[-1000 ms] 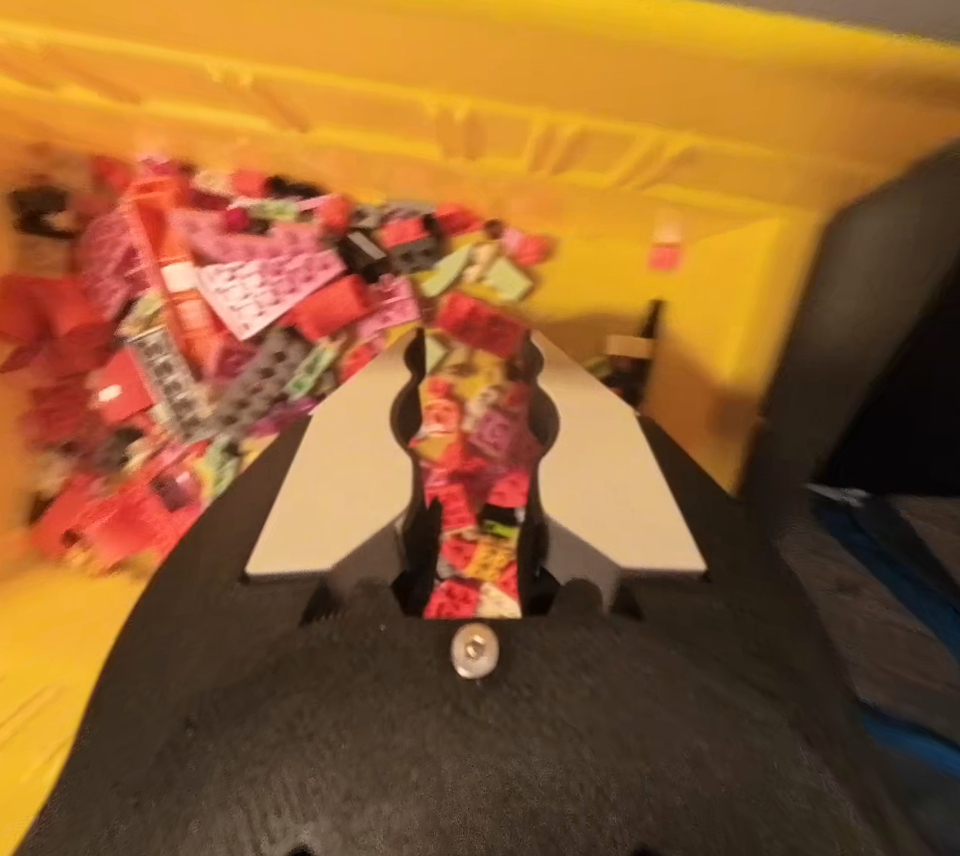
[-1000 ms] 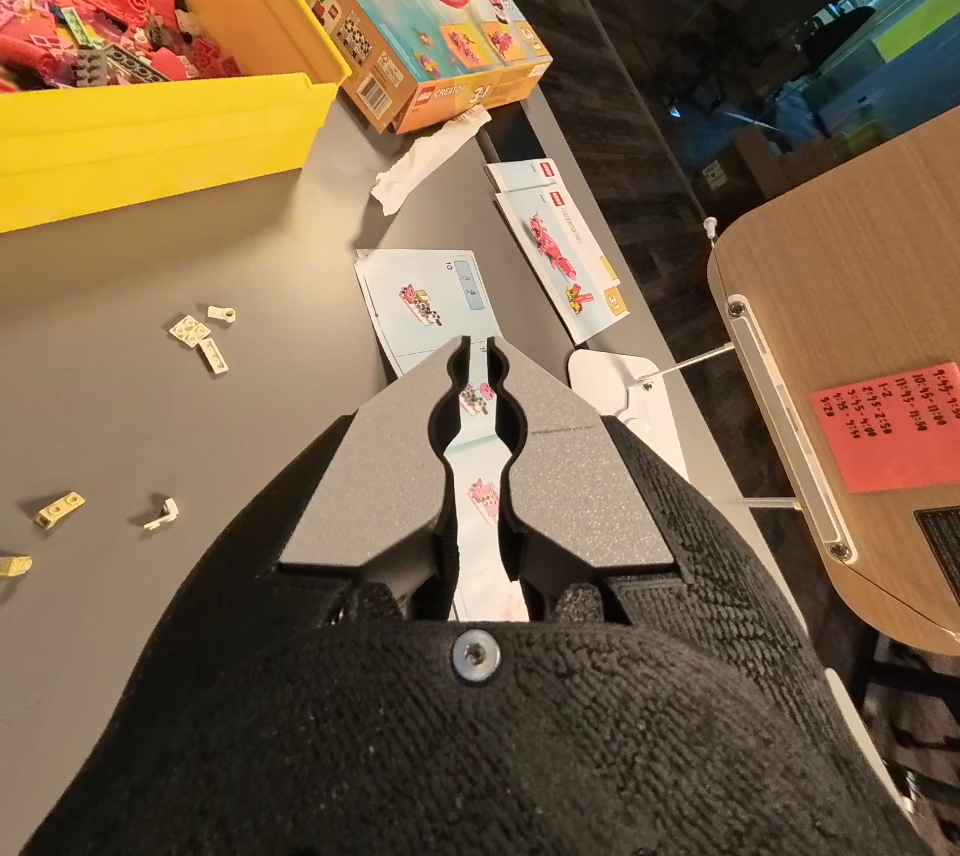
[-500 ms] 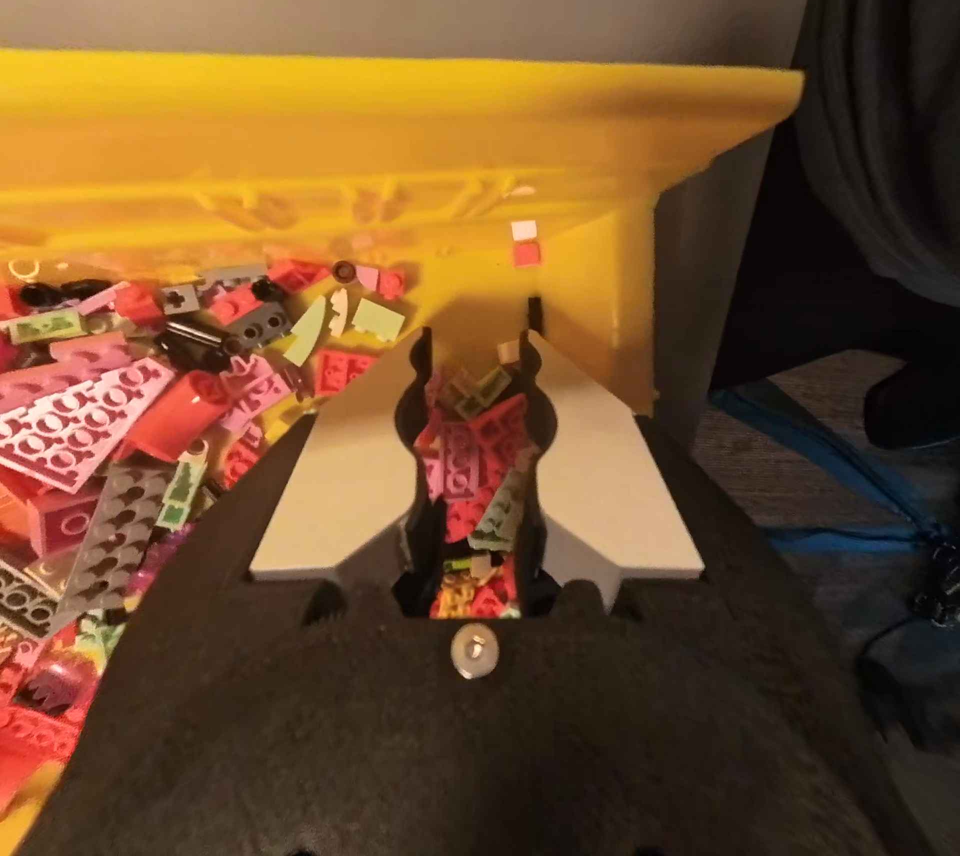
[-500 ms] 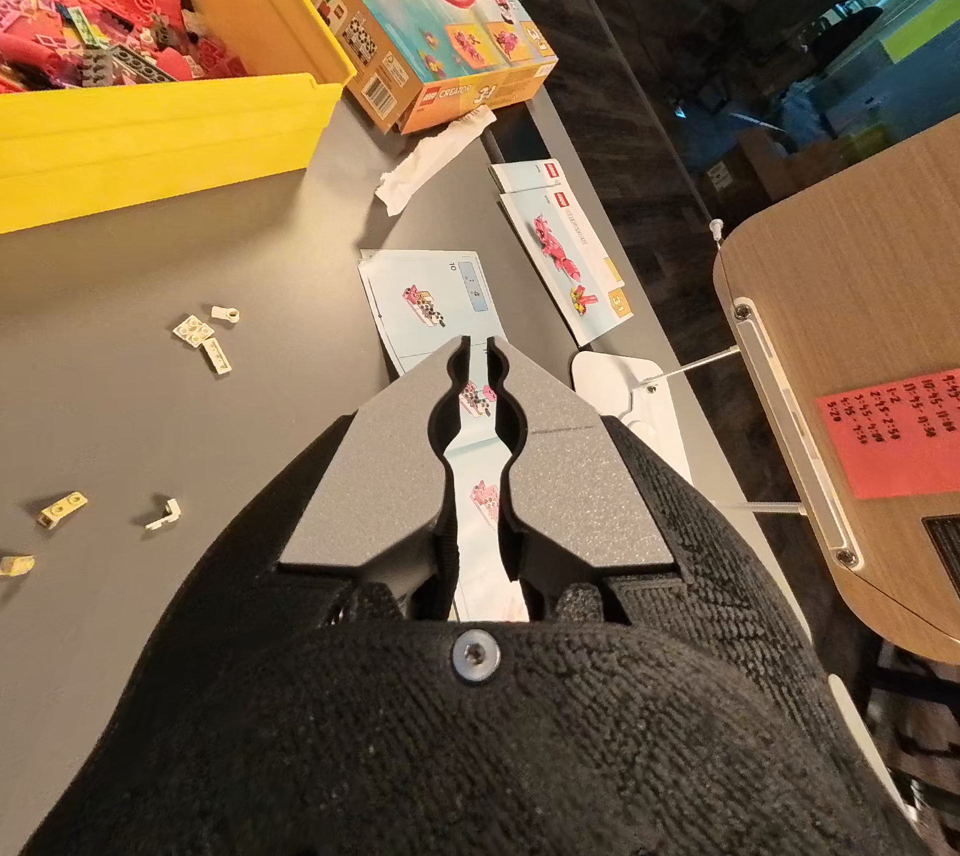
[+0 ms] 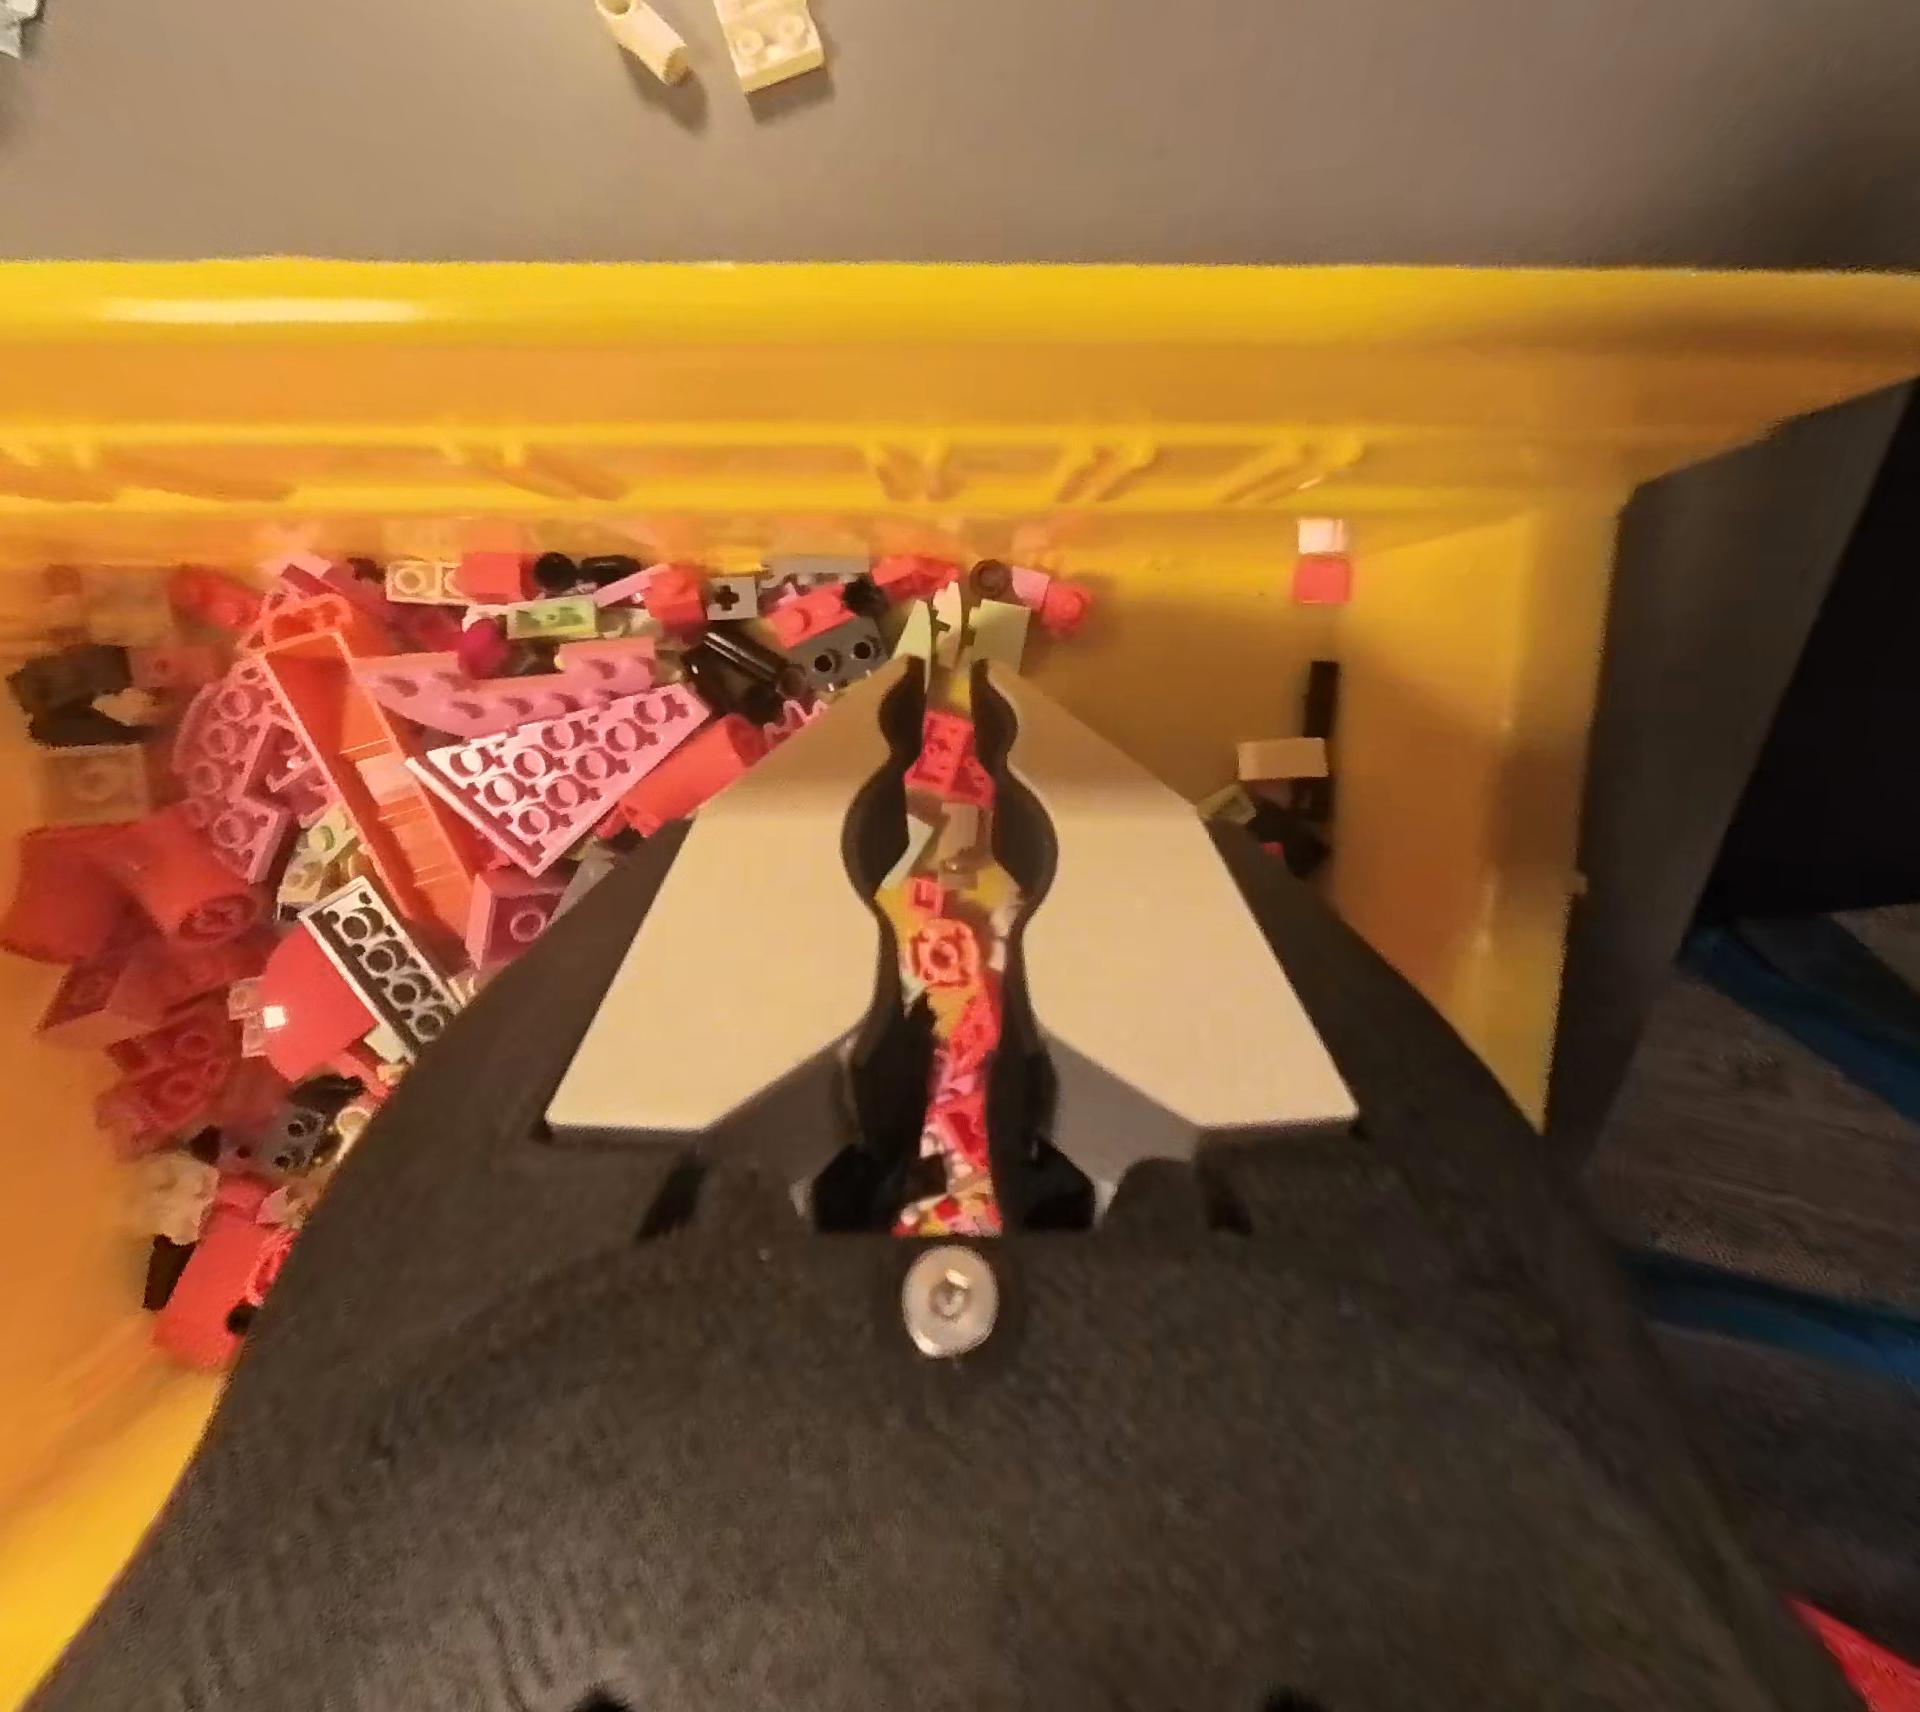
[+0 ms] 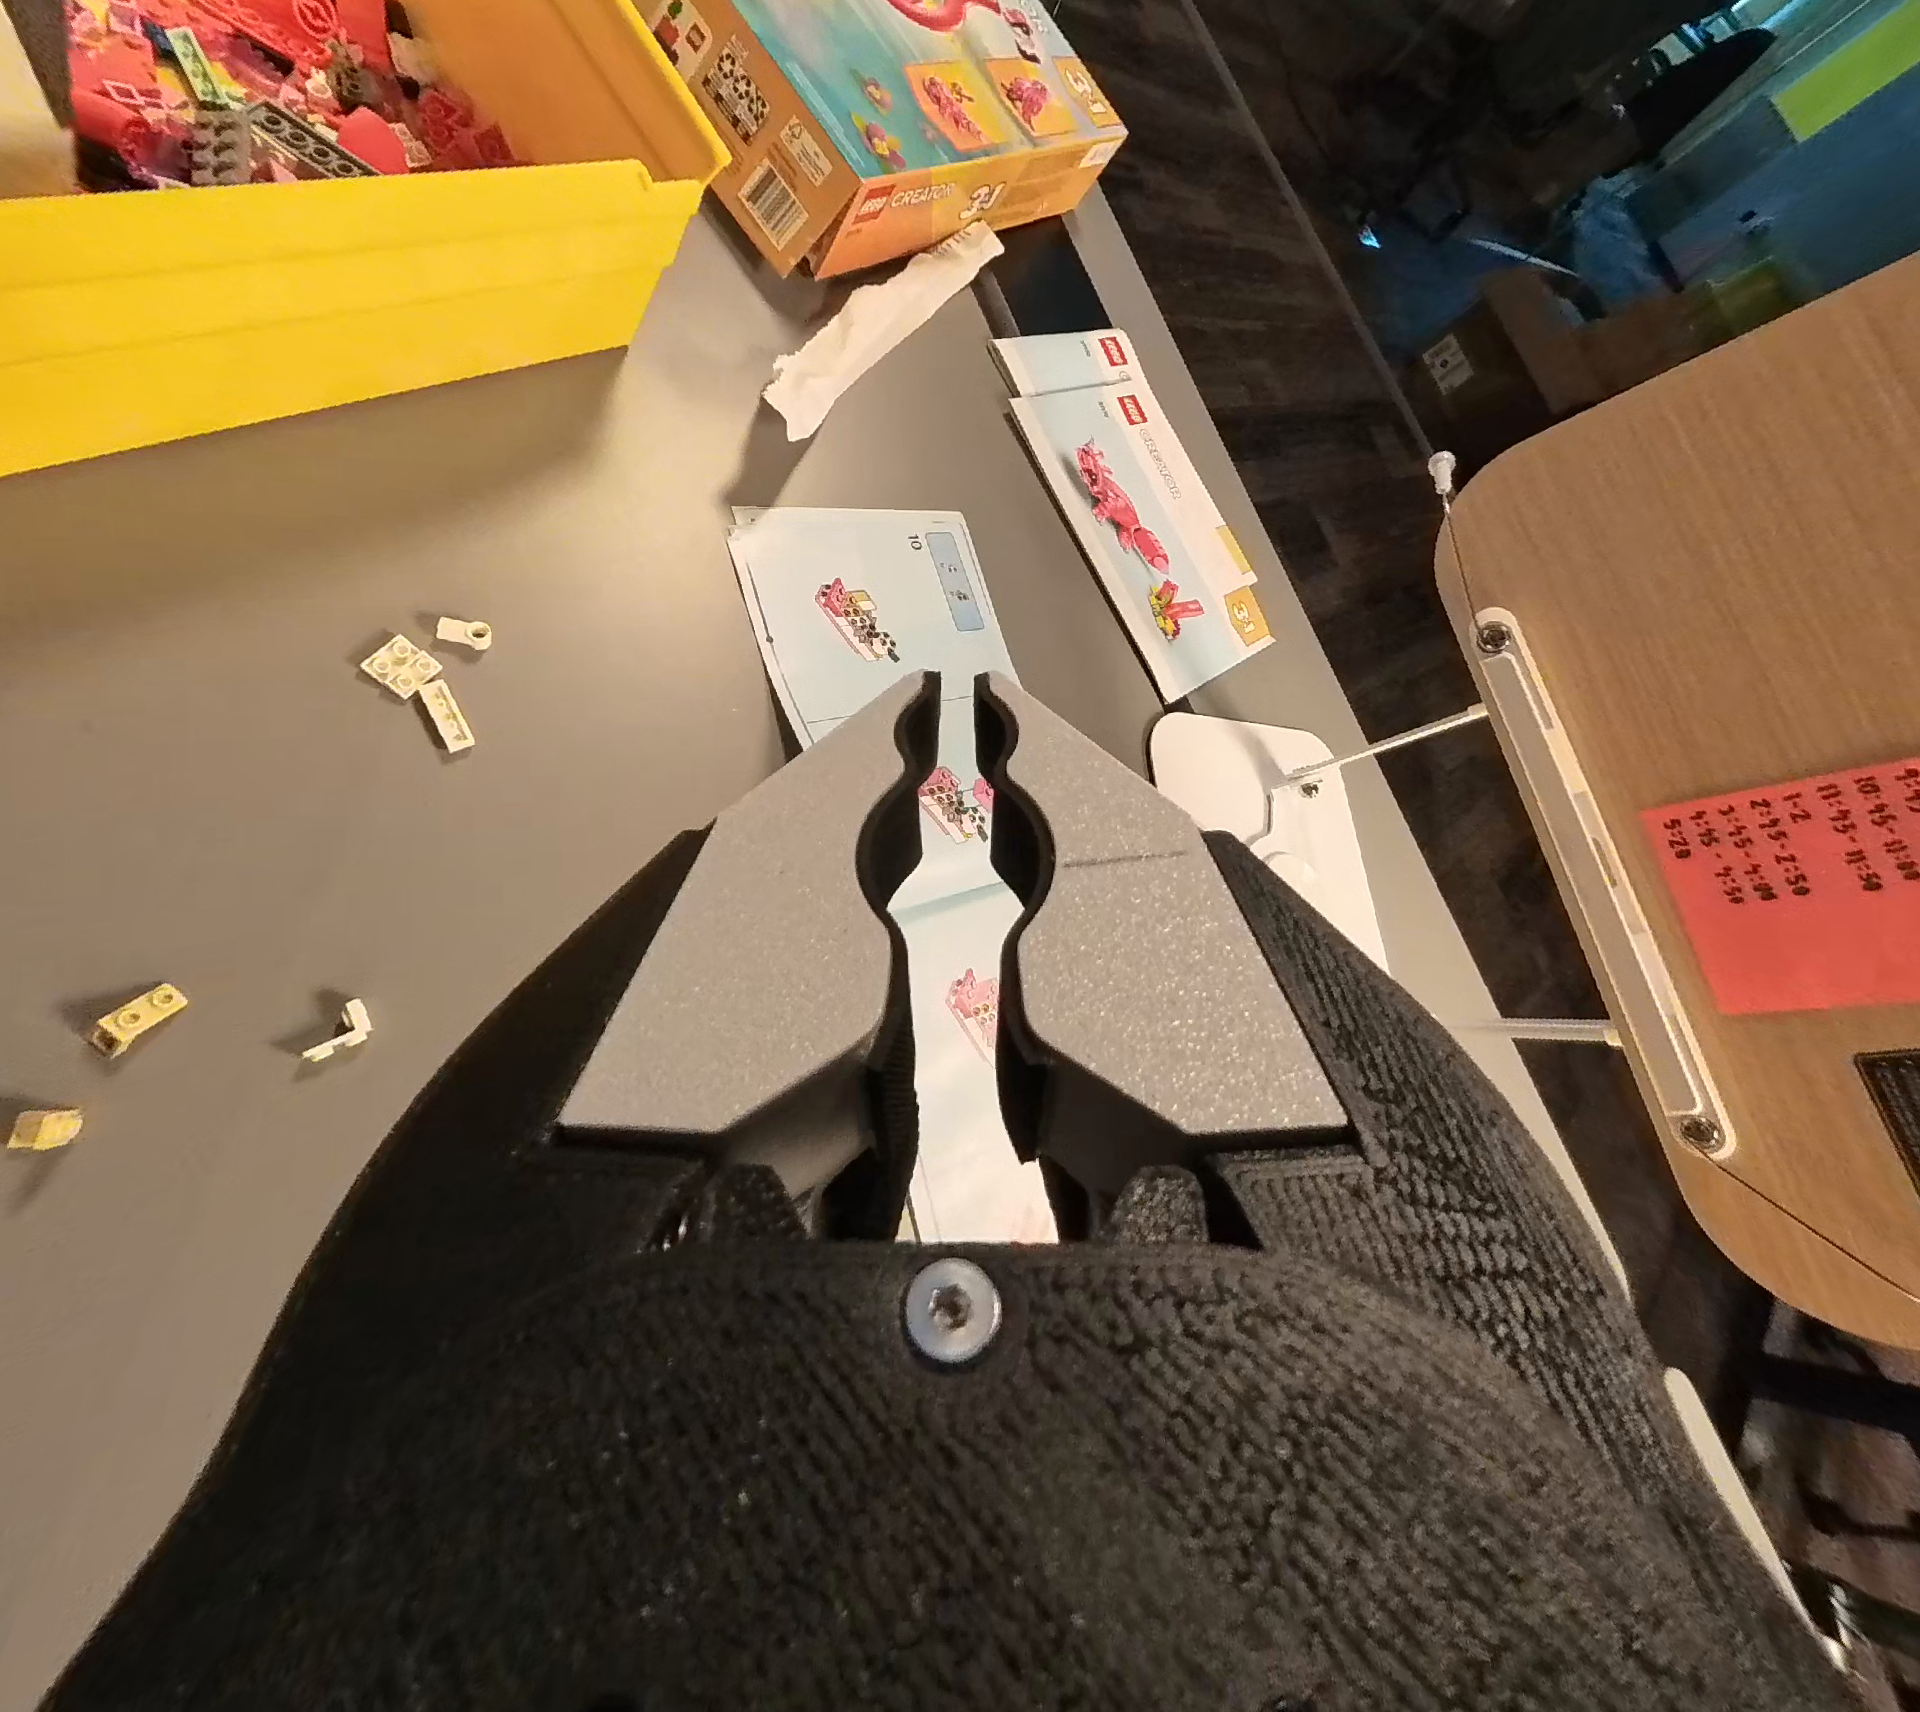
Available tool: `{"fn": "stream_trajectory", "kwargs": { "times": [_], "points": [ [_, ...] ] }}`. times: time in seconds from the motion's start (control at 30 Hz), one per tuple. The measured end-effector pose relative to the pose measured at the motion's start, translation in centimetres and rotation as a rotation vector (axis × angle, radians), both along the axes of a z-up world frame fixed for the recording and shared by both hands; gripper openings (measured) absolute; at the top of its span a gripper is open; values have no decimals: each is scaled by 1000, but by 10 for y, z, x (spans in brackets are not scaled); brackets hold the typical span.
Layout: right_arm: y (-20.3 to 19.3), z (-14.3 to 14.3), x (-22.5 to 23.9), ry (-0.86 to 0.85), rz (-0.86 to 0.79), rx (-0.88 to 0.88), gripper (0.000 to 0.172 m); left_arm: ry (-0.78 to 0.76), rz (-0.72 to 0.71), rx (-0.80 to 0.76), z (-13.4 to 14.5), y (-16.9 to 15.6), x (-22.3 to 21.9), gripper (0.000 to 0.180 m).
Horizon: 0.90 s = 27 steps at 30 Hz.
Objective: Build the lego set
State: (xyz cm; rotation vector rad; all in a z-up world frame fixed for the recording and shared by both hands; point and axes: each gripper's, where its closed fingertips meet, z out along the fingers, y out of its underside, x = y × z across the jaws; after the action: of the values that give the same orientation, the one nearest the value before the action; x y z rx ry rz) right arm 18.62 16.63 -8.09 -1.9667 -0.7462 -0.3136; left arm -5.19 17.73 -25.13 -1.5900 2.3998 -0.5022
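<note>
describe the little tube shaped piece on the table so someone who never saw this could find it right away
Start at the yellow bin of bricks and look to the bare grey table in front of it, where three cream pieces lie close together. The tube-shaped piece is the one nearest the open instruction booklet. Its neighbours are flat studded plates; it alone is a short cylinder with a round hole.

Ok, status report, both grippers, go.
Left gripper nearly closed, down among bricks in yellow bin; grasp unclear. Right gripper nearly closed, empty, above open booklet. Nothing blocking either.
</note>
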Motion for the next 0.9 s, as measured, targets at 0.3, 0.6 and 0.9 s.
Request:
{"fn": "stream_trajectory", "kwargs": {
  "times": [0.3,0.6,0.9],
  "points": [
    [-1,2,0,3,2,6,4,59,-44,-75,-4,-13,-3,1],
    [-1,3,-1,1,7,9,4,132,-61,-155,-6,-28,-14,6],
    [-2,4,-1,3,7,15,5,-13,-50,-13,2,-7,8,13]
  ]
}}
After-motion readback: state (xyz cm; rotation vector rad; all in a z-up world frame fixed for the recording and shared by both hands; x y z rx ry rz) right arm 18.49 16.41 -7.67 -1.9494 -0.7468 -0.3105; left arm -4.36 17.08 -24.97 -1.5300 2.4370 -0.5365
